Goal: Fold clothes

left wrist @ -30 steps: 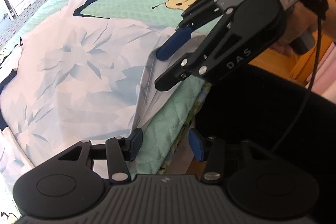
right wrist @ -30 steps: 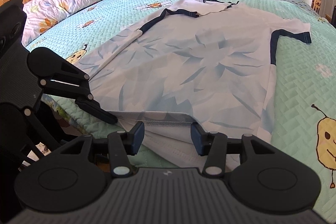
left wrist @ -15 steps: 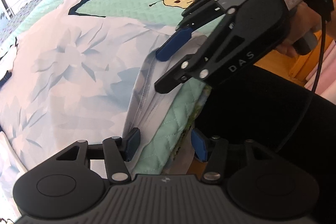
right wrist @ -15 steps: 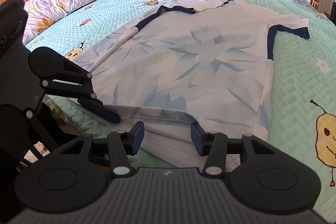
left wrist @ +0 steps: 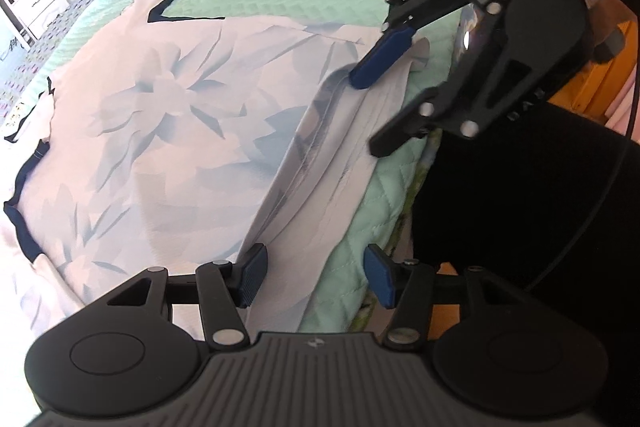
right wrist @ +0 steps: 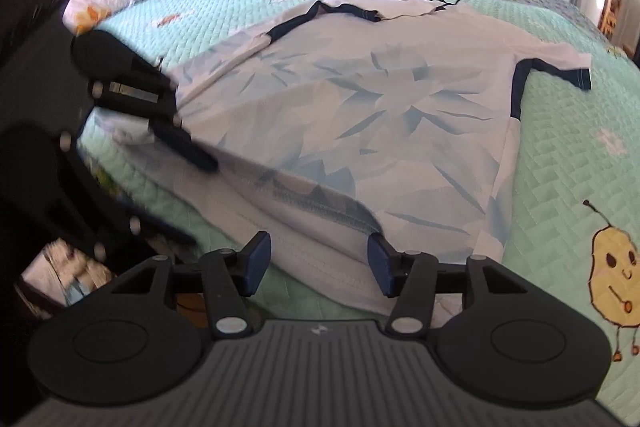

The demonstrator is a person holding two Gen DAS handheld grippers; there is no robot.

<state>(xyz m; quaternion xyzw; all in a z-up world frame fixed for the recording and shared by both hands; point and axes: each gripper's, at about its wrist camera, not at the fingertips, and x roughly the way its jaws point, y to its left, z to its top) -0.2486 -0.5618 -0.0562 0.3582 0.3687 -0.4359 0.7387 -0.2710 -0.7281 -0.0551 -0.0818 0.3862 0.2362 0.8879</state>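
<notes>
White shirt (right wrist: 384, 115) with dark trim spread flat on green quilt (right wrist: 560, 187), hem at near bed edge, top layer of hem lifted. Left gripper (left wrist: 314, 277) at 1 end of hem: jaws apart, hem between them, not pinched. Right gripper (right wrist: 318, 263) at other end: jaws opening, hem between, unpinched.

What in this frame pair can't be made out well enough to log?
- Left tongs on the shirt hem: contact unclear, left wrist view, housing hides the fabric's near edge.
- Left tongs, right wrist view: motion blur.
- Right tongs, jaws opening: hem between them, bottom edge hidden by the housing.
- Far sleeve: cut off, left edge.
</notes>
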